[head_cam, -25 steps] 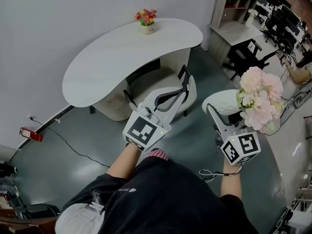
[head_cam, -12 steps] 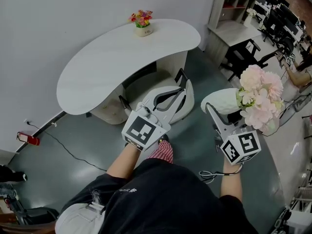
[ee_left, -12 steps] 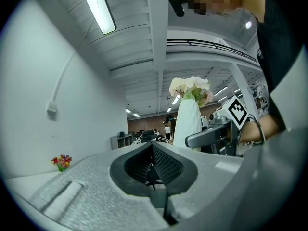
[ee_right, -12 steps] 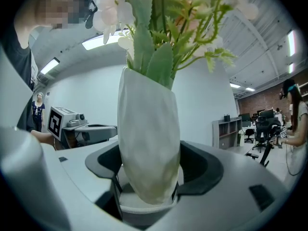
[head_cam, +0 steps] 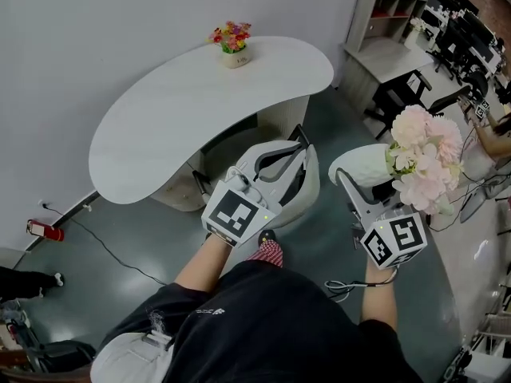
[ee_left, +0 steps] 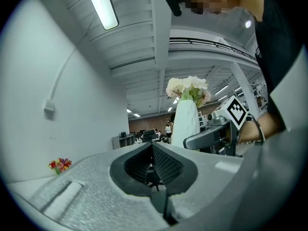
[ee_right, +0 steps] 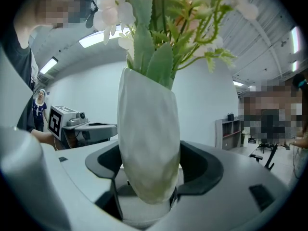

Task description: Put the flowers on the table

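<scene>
Flower vase (ee_right: pixel 147 143) clamped within right claw (ee_right: pixel 151 173)

A shelf unit (head_cam: pixel 385 10) is noted at the far side, with a black chair (head_cam: pixel 397 96) near it. A red object (head_cam: pixel 40 230) is seen on the floor (head_cam: pixel 96 294).

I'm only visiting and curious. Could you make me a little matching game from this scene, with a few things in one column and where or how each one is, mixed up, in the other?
Things:
1. white vase
2. small pot of red and yellow flowers
3. left hand-held gripper
4. red object

Places or states:
A. jaws together, nothing between them
B. on the floor by the wall
C. clamped in the right hand-held gripper
D. standing on the curved white table

Pairs: 1-C, 2-D, 3-A, 4-B
</scene>
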{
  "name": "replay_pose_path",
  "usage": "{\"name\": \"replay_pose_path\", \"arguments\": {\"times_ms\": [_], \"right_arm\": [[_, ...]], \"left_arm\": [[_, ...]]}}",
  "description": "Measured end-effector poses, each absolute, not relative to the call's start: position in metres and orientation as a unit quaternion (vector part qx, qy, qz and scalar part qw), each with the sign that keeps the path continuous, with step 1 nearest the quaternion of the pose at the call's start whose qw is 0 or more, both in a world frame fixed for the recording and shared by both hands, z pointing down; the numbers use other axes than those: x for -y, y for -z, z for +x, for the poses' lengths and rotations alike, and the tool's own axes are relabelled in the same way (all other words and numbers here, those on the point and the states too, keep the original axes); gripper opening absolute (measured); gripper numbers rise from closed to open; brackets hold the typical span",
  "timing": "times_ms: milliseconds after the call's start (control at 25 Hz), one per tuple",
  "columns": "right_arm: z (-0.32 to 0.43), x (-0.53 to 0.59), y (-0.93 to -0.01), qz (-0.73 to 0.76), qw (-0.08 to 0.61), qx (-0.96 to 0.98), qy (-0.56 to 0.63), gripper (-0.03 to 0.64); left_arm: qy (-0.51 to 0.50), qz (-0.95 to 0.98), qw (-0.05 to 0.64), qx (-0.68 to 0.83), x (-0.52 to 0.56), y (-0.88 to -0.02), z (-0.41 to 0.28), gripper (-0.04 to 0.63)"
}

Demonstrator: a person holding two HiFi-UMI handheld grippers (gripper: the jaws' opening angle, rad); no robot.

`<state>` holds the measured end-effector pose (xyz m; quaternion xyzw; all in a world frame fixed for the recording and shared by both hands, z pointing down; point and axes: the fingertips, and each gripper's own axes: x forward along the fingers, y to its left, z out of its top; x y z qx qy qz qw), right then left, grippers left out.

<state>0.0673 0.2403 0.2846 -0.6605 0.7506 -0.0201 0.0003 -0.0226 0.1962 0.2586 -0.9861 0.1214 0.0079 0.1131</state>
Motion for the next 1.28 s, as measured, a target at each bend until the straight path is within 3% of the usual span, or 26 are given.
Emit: {"name": "replay_pose_path", "arguments": {"times_ms": [1000, 1280], "right_arm": [[0.075, -0.067, -0.278, -0.627, -0.026, -0.778, 0.015, 0.360], [0.072, -0.063, -0.275, -0.627, -0.027, -0.779, 0.018, 0.360]], "left_arm": [[-0.013, -0.984, 0.102, -0.145, -0.036, -0.261, -0.009, 0.004], [-0.013, -0.983, 0.107, -0.151, -0.038, -0.259, -0.014, 0.003]]}}
